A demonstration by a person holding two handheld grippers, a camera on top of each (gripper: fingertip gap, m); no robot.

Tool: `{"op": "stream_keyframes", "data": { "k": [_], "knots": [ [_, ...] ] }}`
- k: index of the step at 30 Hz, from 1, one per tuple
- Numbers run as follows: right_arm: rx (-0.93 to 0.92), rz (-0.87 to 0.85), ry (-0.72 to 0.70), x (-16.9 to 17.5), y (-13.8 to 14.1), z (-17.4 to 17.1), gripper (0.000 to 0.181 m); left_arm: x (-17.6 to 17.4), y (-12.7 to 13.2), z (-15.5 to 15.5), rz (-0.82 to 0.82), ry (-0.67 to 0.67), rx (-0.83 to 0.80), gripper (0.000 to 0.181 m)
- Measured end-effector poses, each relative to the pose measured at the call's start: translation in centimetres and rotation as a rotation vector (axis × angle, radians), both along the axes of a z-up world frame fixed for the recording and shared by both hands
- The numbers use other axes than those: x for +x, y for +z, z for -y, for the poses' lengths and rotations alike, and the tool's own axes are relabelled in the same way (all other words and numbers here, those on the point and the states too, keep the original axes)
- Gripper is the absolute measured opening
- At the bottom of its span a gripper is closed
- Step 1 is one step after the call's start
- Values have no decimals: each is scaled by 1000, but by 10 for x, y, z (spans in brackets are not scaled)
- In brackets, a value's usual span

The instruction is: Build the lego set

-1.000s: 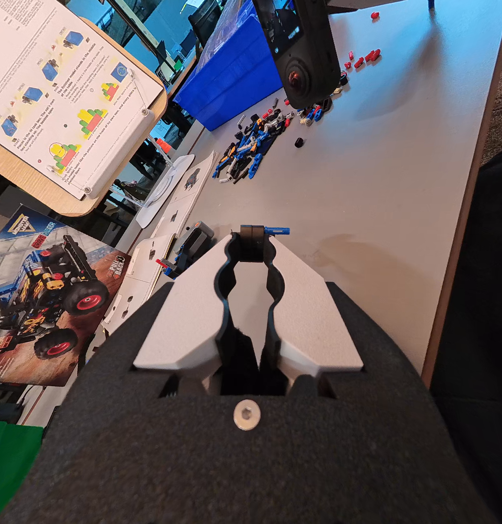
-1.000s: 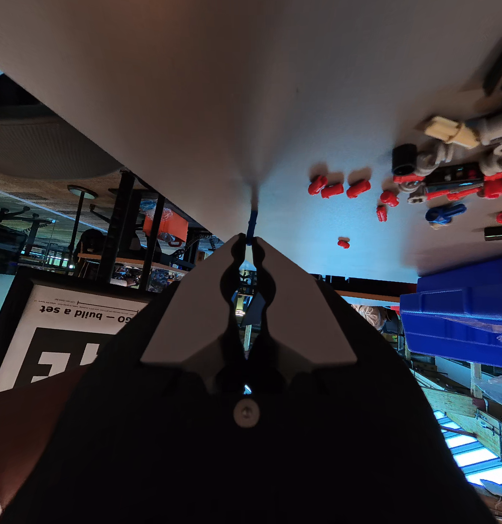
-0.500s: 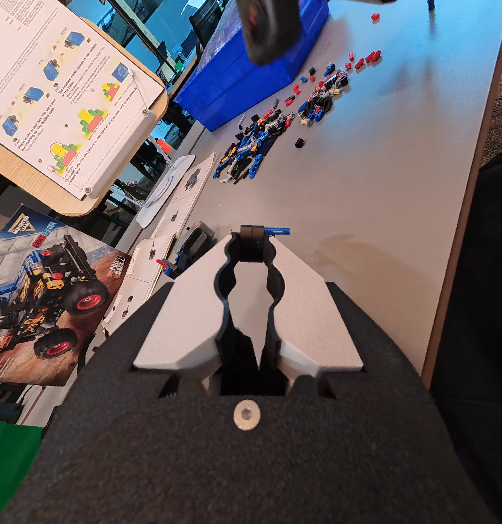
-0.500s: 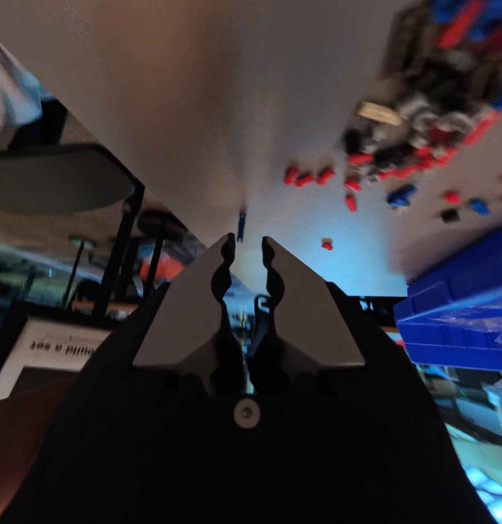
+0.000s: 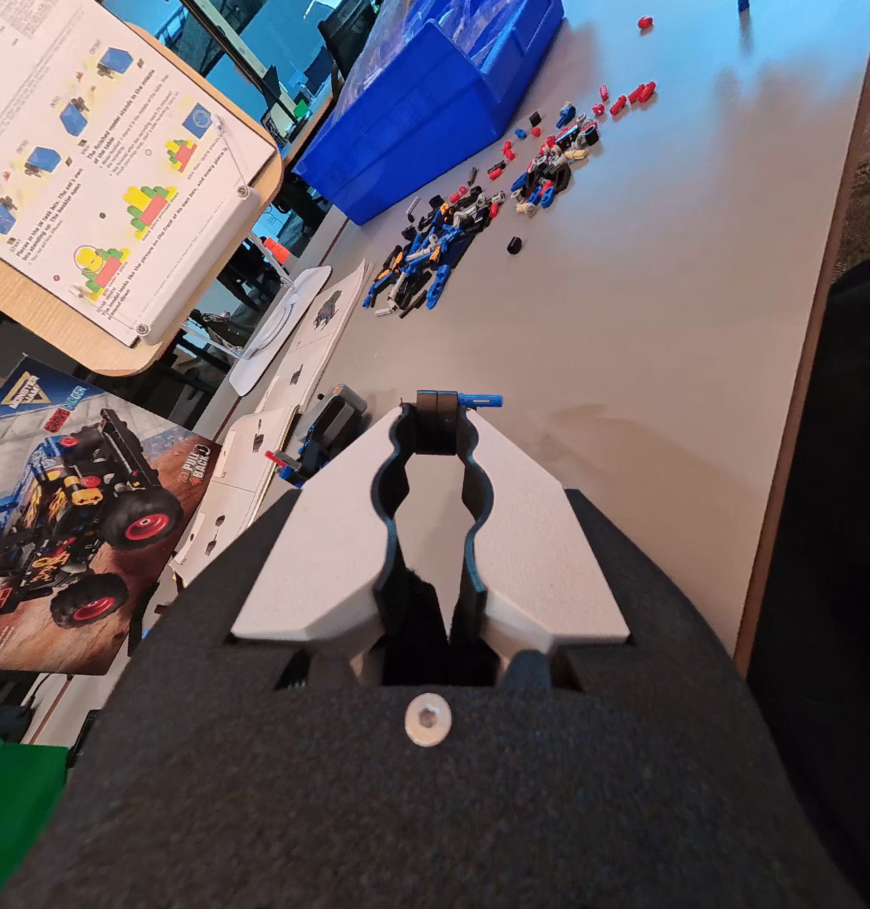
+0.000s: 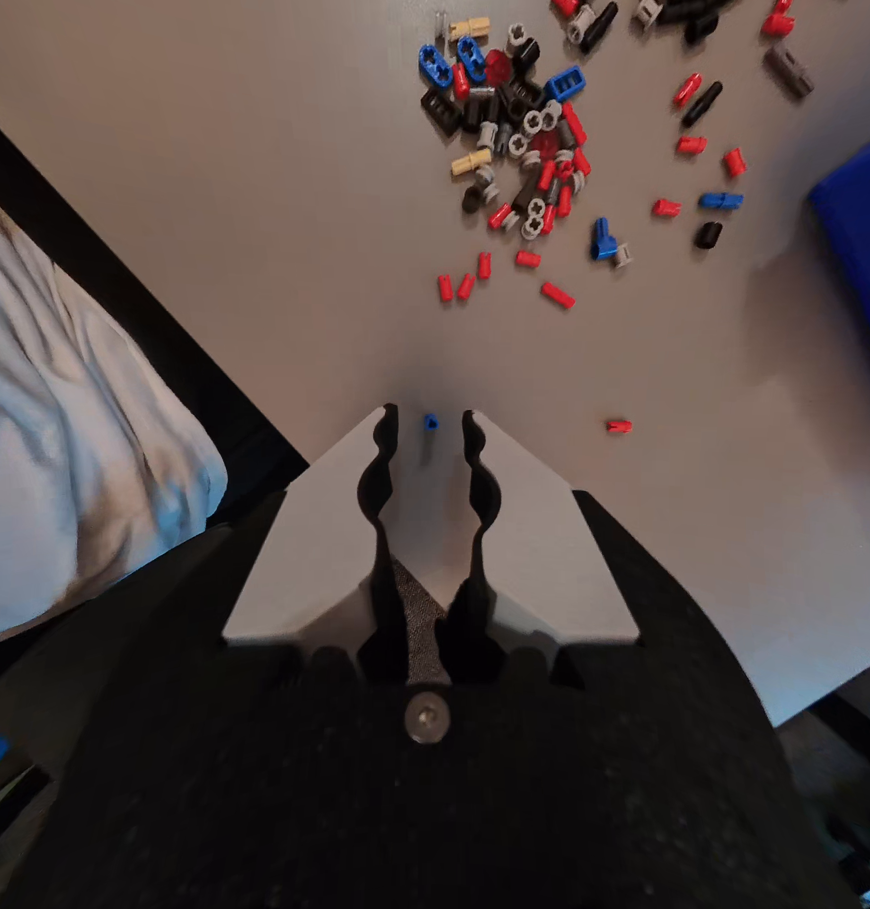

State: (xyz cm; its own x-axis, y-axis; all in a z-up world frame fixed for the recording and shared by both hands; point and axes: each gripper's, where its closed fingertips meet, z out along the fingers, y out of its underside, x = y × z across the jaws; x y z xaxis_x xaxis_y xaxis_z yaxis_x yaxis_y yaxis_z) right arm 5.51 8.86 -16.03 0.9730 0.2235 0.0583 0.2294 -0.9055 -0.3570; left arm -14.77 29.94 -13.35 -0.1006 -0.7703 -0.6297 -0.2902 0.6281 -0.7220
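My left gripper (image 5: 437, 418) is shut on a small black lego piece (image 5: 437, 407) with a blue pin (image 5: 481, 400) sticking out to its right, held above the grey table (image 5: 620, 393). My right gripper (image 6: 429, 418) is open and points down at the table. A small blue pin (image 6: 430, 422) stands on end on the table between its fingertips, touching neither. A pile of loose red, blue, black and grey pieces (image 6: 526, 128) lies beyond it. The same pieces show in the left wrist view (image 5: 472, 221).
A blue bin (image 5: 433, 98) stands at the table's far side, and its corner shows in the right wrist view (image 6: 861, 236). An instruction board (image 5: 103, 162), the set's box picture (image 5: 69, 506), white booklet pages (image 5: 256, 472) and a partly built grey-black assembly (image 5: 334, 428) lie left. A person's pale sleeve (image 6: 69, 442) is left. One gripper's finger ends stand about 30 centimeters off the other's.
My right gripper has opened and let go of the blue pin, which now stands on the table. It tipped to look straight down. The left gripper has stayed put.
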Motion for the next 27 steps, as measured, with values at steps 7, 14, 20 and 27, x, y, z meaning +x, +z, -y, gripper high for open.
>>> {"op": "stream_keyframes", "data": {
  "k": [7,14,20,27],
  "knots": [
    [-67,16,2,4,-12,6,19,0,-2,1,-6,0,19,14],
    [-73,8,7,4,-16,8,16,0,-1,1,-4,0,12,14],
    [-74,1,18,4,-15,6,14,0,-1,1,-5,1,16,14],
    [-92,1,26,4,-19,5,12,0,-1,1,-3,1,16,14]
  ]
}}
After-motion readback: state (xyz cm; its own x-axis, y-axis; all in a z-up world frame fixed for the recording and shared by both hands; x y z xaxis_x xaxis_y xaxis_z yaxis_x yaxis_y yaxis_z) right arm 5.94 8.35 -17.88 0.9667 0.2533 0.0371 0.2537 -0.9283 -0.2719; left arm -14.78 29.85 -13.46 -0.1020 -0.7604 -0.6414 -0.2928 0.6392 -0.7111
